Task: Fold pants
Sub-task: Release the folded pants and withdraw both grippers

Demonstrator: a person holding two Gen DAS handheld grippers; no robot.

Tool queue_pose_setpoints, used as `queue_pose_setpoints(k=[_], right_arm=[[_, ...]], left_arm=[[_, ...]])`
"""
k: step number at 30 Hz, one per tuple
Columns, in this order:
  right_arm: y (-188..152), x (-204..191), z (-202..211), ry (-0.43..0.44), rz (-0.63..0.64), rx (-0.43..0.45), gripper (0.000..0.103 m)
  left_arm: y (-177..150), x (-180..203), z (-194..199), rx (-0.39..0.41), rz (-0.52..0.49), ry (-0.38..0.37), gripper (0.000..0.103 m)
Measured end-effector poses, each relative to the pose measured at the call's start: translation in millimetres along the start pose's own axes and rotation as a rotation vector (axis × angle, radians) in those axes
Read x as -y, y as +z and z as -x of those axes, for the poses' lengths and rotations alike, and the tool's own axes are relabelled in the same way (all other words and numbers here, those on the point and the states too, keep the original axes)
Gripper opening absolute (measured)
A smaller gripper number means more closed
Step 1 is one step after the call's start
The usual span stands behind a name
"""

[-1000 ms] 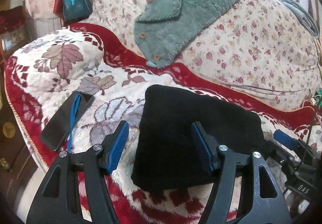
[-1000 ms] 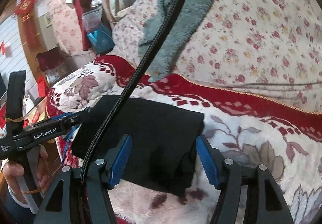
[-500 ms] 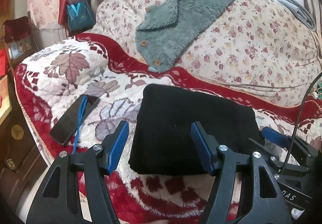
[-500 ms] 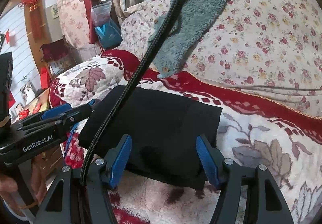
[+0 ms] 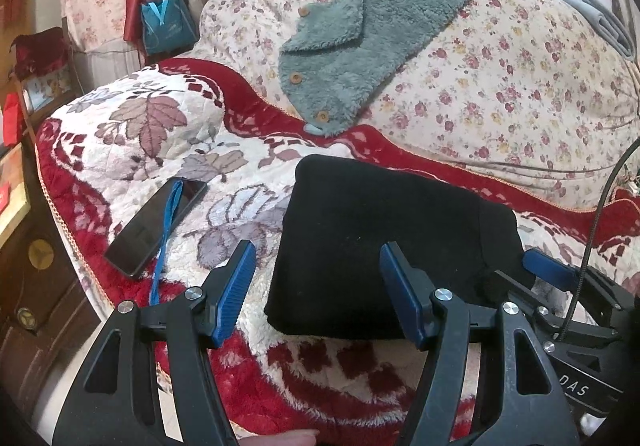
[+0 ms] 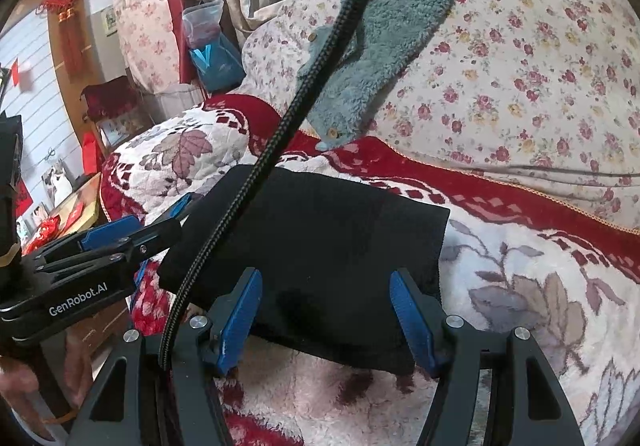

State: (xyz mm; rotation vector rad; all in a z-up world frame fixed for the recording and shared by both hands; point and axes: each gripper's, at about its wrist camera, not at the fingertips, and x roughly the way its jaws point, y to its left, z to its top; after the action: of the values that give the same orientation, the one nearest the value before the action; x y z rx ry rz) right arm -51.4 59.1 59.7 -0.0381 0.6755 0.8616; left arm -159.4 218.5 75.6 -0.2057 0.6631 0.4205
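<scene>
The black pants [image 5: 384,258] are lying folded square — both grippers, left [image 5: 318,292] and right [image 6: 326,316], are hovering spread and empty, probably just needing to back away.

"GenRobot.AI" on the left gripper [image 6: 132,234] body, "DAS" on the right gripper [image 5: 560,278] body

Dark phone [image 5: 154,225] on leaf-patterned blanket [image 5: 168,133], teal fleece garment [image 5: 372,33]

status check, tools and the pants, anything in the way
Left tool and right tool both open, holding nothing. Black pants folded into a flat bundle on the floral blanket. Phone beside them, clear of the bundle.
</scene>
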Motion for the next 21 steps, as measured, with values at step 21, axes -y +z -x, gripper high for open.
queue_pose_setpoints(k=[21], right_arm=[[4.1, -10.6, -6.0, 0.013, 0.014, -0.015, 0.064]], left_arm=[[-2.4, -2.2, 1.1, -0.004, 0.007, 0.002, 0.065]])
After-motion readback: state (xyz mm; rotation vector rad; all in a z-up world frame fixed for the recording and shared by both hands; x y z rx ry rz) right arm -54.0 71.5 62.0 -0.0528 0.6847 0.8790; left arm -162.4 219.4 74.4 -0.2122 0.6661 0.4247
